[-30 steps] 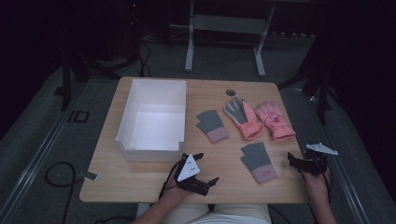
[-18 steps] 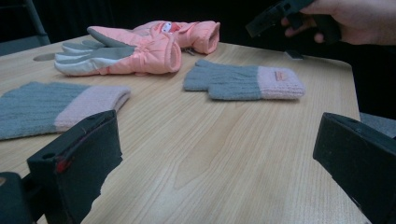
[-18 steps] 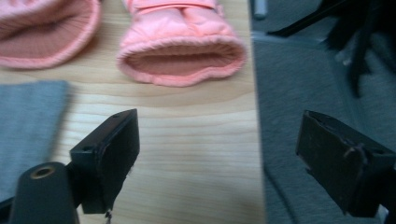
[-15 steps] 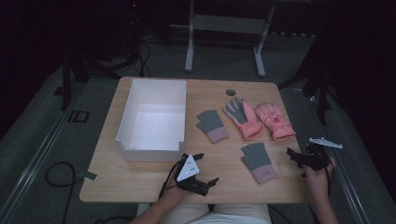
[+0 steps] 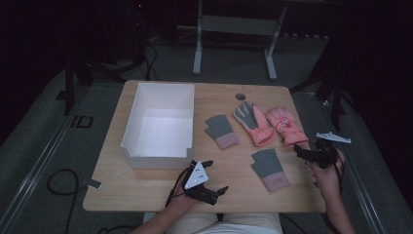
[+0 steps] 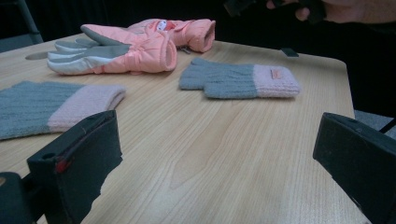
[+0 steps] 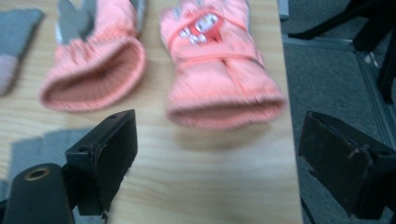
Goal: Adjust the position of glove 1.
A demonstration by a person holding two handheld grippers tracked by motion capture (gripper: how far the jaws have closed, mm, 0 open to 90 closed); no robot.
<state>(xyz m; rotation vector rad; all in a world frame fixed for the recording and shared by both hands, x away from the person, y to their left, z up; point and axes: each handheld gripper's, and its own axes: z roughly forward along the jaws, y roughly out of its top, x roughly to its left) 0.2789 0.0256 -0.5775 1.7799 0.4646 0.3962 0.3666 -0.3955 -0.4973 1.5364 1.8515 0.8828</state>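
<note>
High view looks down on the table (image 5: 146, 185); both gripper views skim it closely, sharing the pink gloves (image 7: 219, 65).

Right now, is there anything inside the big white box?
The white box looks empty: its pale floor shows bare in the high view. The strip just behind its near wall is hidden from that camera. All four gloves lie outside it on the table.
</note>
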